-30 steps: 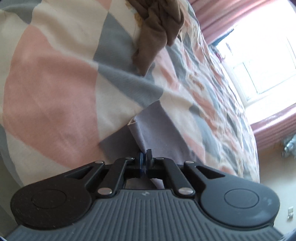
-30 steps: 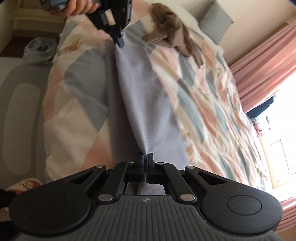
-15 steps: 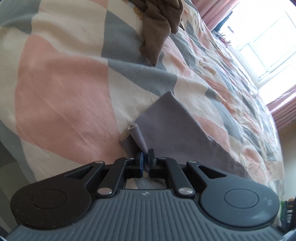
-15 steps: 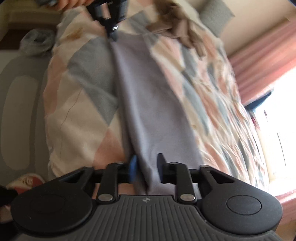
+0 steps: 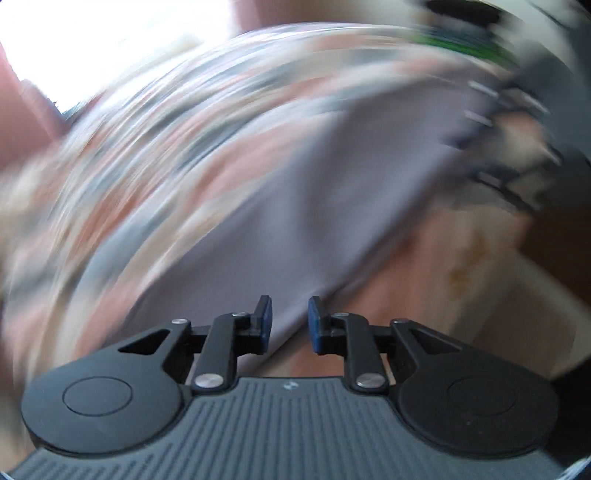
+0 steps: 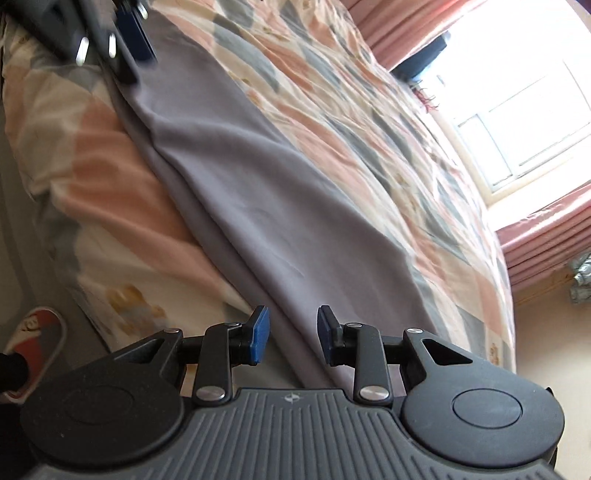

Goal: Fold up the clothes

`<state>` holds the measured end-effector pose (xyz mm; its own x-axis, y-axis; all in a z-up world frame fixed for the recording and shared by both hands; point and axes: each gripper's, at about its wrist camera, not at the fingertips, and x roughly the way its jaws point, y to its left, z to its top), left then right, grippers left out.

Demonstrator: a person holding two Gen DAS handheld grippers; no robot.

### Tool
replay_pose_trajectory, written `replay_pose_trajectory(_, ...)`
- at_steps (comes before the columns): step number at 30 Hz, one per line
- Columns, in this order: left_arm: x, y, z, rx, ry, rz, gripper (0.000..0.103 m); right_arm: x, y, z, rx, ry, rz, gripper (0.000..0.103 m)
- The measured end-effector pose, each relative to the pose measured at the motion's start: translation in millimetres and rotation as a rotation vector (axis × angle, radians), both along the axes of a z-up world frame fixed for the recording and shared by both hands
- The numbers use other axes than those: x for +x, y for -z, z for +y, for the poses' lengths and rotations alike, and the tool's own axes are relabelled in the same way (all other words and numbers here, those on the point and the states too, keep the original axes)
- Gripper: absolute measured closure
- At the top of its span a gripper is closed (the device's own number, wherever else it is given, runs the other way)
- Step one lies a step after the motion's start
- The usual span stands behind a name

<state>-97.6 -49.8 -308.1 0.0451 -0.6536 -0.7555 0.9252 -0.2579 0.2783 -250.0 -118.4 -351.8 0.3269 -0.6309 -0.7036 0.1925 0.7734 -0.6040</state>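
Grey garment [image 6: 258, 192] lying flat in a long folded strip on the patchwork bedspread [image 6: 369, 122], running from 6 o'clock up to 11 o'clock in the right wrist view, close to the bed's near edge. Right gripper [image 6: 291, 334] at 6 o'clock, fingers spread, blue pads either side of the cloth's near end, nothing pinched. Left gripper [image 6: 125, 33] at 11 o'clock in that view, just over the far end of the strip. Pink curtains [image 6: 546, 236] and a bright window [image 6: 517, 122] toward 2 o'clock; a slipper [image 6: 33, 332] on the floor at 8 o'clock.

Left wrist view heavily smeared: left gripper [image 5: 288, 319] with fingers spread, grey garment [image 5: 325, 206] stretching from 6 toward 1 o'clock; dark shape at 2 o'clock probably the right gripper [image 5: 506, 147].
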Motion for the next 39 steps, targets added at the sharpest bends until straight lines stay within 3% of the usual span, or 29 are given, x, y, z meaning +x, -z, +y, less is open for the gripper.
replay_pose_trajectory(4,-50,19,-20,-0.020,0.157,-0.094,0.084,-24,8,-9,-0.049,-0.029,0.001,0.074)
replay_pose_trajectory(15,-89,52,-45,0.022,0.192,-0.294,0.080,-53,19,-29,-0.115,-0.119,-0.018,0.078)
replay_pose_trajectory(18,-93,61,-46,0.012,0.198,-0.350,0.082,-55,34,-33,-0.155,-0.149,0.033,0.086)
replay_pose_trajectory(19,-93,61,-47,0.000,0.194,-0.359,0.087,-56,37,-35,-0.158,-0.158,0.045,0.095)
replay_pose_trajectory(20,-94,61,-47,-0.012,0.187,-0.365,0.095,-56,39,-37,-0.152,-0.165,0.053,0.103)
replay_pose_trajectory(24,-90,48,-43,-0.052,0.150,-0.329,0.098,-68,30,-37,-0.152,-0.188,0.017,0.103)
replay_pose_trajectory(26,-92,48,-42,-0.036,0.161,-0.322,0.098,-73,29,-36,-0.139,-0.193,0.014,0.103)
replay_pose_trajectory(30,-98,64,-44,-0.002,0.170,-0.355,0.099,-74,42,-32,-0.094,-0.193,0.054,0.103)
replay_pose_trajectory(33,-102,65,-45,0.003,0.167,-0.379,0.098,-70,46,-33,-0.127,-0.192,0.063,0.103)
replay_pose_trajectory(37,-105,49,-40,0.009,0.167,-0.349,0.094,-82,28,-43,-0.118,-0.112,0.030,0.082)
replay_pose_trajectory(39,-113,39,-41,-0.003,0.175,-0.324,0.094,-94,25,-54,-0.134,-0.061,0.044,0.082)
